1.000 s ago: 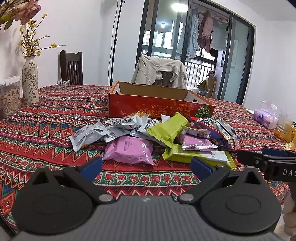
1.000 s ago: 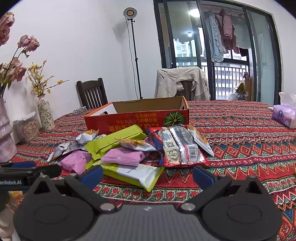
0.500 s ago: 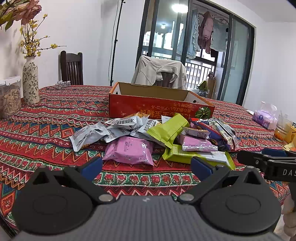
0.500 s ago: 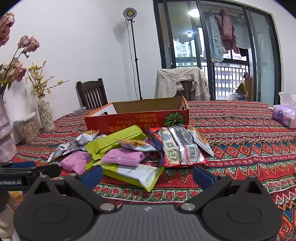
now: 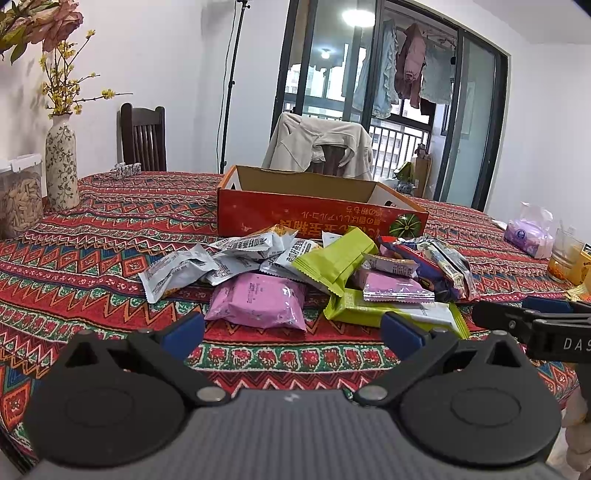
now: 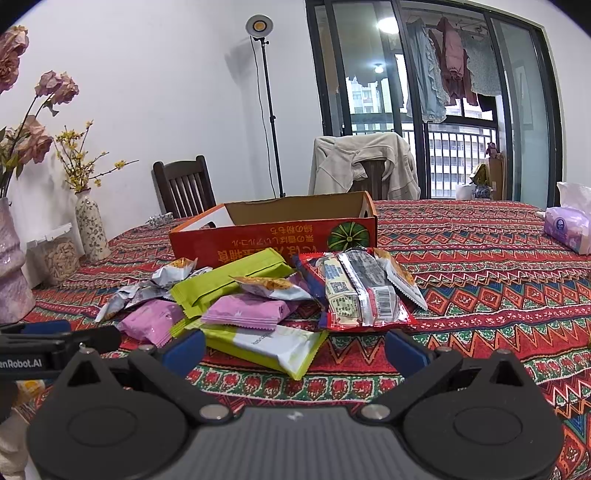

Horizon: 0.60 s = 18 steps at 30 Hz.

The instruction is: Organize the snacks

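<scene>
Change: almost nothing since a second ago — both views hold steady, so sorting has not begun.
Left gripper (image 5: 291,334): spread, empty, lower centre.
Right gripper (image 6: 295,345): spread, empty.
Snacks (image 5: 306,273): heaped mid-frame, in front of the box (image 5: 317,212) — none visibly inside.

White walls, dark chair (image 5: 143,137), glass balcony doors (image 6: 436,110), lamp (image 6: 259,26) lit.

Snack packets (image 5: 295,273) heaped on table (image 5: 92,229) before box (image 5: 317,214)
</scene>
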Each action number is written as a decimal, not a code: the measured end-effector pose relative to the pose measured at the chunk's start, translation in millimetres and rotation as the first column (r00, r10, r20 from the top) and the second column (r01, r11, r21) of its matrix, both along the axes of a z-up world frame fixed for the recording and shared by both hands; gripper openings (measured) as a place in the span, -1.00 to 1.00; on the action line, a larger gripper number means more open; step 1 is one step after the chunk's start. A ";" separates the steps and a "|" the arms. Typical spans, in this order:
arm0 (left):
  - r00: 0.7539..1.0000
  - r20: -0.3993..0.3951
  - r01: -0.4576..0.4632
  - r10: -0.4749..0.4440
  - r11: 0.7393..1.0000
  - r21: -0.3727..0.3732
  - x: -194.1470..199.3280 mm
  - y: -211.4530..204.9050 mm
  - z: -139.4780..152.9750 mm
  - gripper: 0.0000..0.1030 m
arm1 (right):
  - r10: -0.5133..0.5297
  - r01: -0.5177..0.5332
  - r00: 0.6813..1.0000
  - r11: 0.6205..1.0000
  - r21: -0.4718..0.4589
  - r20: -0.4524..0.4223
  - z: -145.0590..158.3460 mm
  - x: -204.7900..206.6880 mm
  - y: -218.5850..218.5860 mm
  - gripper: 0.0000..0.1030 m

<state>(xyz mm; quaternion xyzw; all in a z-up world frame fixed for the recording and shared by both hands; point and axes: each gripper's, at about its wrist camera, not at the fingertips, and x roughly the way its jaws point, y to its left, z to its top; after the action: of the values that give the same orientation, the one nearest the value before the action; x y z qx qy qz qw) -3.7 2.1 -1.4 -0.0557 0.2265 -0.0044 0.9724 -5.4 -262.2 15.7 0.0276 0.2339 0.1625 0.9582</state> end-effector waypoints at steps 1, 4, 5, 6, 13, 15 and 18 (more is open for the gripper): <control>1.000 -0.001 0.000 0.000 1.000 0.001 0.0 0.1 -0.2 1.00 | 0.000 0.000 1.000 1.000 0.000 0.000 -0.1 -0.2 0.0 1.00; 1.000 -0.002 0.000 0.000 1.000 0.001 0.1 0.1 -0.1 1.00 | 0.000 0.000 1.000 1.000 0.000 0.000 0.2 -0.4 -0.2 1.00; 1.000 -0.001 0.001 -0.001 1.000 0.000 -0.2 0.2 -0.2 1.00 | 0.000 0.000 1.000 1.000 0.000 0.000 0.1 -0.5 -0.2 1.00; 1.000 -0.001 0.001 -0.001 1.000 0.000 -0.3 0.1 -0.1 1.00 | 0.001 -0.001 1.000 1.000 0.000 0.000 0.1 -0.6 -0.2 1.00; 1.000 -0.002 0.000 0.000 1.000 -0.002 -0.4 0.6 -0.7 1.00 | 0.001 -0.001 1.000 1.000 0.001 -0.001 0.0 -0.4 -0.2 1.00; 1.000 -0.002 0.000 0.000 1.000 -0.002 -0.4 0.6 -0.7 1.00 | 0.001 -0.001 1.000 1.000 0.001 -0.002 -0.2 -0.7 0.0 1.00; 1.000 -0.003 -0.002 0.002 1.000 -0.004 -0.1 0.9 -1.0 1.00 | 0.003 -0.003 1.000 1.000 0.000 -0.004 -1.6 -1.8 1.3 1.00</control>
<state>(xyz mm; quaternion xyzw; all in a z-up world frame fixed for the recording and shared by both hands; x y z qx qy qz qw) -3.9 3.0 -2.4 -0.0578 0.2279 -0.0039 0.9720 -7.2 -260.9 14.1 0.0275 0.2357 0.1639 0.9575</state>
